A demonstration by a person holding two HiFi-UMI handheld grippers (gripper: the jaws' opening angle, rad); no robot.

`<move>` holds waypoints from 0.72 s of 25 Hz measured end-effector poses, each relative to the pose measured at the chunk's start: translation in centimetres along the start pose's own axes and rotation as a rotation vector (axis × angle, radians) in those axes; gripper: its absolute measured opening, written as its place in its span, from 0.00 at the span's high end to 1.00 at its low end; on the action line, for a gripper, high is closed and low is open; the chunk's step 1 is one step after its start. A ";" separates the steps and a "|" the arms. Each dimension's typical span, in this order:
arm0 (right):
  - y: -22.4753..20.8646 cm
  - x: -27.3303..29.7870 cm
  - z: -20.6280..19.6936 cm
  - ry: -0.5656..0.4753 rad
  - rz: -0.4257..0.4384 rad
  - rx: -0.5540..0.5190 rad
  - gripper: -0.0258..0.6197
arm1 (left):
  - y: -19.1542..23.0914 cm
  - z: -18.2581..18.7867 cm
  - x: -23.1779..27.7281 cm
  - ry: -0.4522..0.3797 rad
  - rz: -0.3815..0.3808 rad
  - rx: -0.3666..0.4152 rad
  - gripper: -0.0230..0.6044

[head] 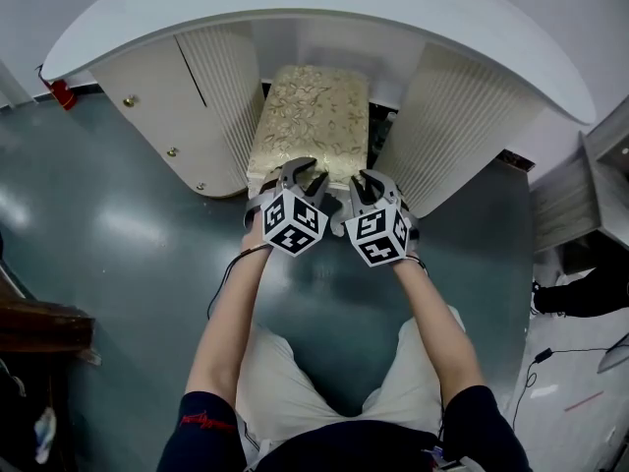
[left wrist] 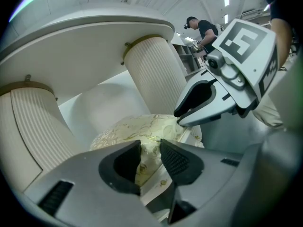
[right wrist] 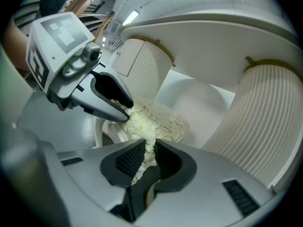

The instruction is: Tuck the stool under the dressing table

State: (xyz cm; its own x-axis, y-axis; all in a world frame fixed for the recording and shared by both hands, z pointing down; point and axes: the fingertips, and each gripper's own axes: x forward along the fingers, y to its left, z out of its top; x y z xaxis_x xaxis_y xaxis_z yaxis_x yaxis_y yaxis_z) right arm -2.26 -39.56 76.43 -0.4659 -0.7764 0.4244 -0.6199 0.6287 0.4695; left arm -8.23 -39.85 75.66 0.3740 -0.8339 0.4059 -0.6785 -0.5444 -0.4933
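The stool (head: pixel 310 116), with a gold-patterned cushion, stands between the two fluted pedestals of the white dressing table (head: pixel 324 8), most of it under the curved top. Both grippers sit side by side at its near edge. My left gripper (head: pixel 303 170) is open, its jaws either side of the cushion's near rim (left wrist: pixel 137 131). My right gripper (head: pixel 371 180) is nearly closed, and its pads pinch the cushion's edge (right wrist: pixel 156 119). In the left gripper view the right gripper (left wrist: pixel 180 122) touches the cushion's corner. In the right gripper view the left gripper (right wrist: pixel 127 118) touches the opposite corner.
The left pedestal (head: pixel 167 106) and the right pedestal (head: pixel 462 136) flank the stool closely. A red object (head: pixel 61 91) lies at the table's far left. Dark furniture (head: pixel 29 332) stands at the left, a cable (head: pixel 550 352) lies at the right. A person (left wrist: pixel 203 30) stands far behind.
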 end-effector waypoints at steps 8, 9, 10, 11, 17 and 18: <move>-0.2 0.4 -0.3 0.003 -0.020 0.012 0.85 | 0.0 -0.1 0.5 -0.013 0.002 0.011 0.74; -0.2 0.4 -0.2 0.003 -0.024 0.012 0.85 | 0.0 -0.1 0.5 -0.013 0.003 0.011 0.74; -0.2 0.4 -0.2 0.004 -0.027 0.011 0.85 | 0.1 -0.1 0.4 -0.013 0.006 0.010 0.74; -0.1 0.4 -0.1 0.006 -0.028 0.011 0.85 | 0.1 -0.1 0.3 -0.014 0.007 0.008 0.74; -0.2 0.2 0.0 0.005 -0.037 0.028 0.85 | 0.2 0.0 0.1 -0.013 0.003 -0.025 0.74; -0.2 0.1 0.0 0.009 -0.037 0.031 0.85 | 0.1 0.1 0.0 -0.009 0.001 -0.024 0.74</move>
State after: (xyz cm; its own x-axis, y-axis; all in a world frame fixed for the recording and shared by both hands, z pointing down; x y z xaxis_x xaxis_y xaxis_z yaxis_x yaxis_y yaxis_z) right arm -2.16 -39.78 76.34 -0.4366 -0.7985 0.4145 -0.6559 0.5978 0.4608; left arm -8.25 -39.96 75.53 0.3793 -0.8351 0.3985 -0.6937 -0.5417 -0.4748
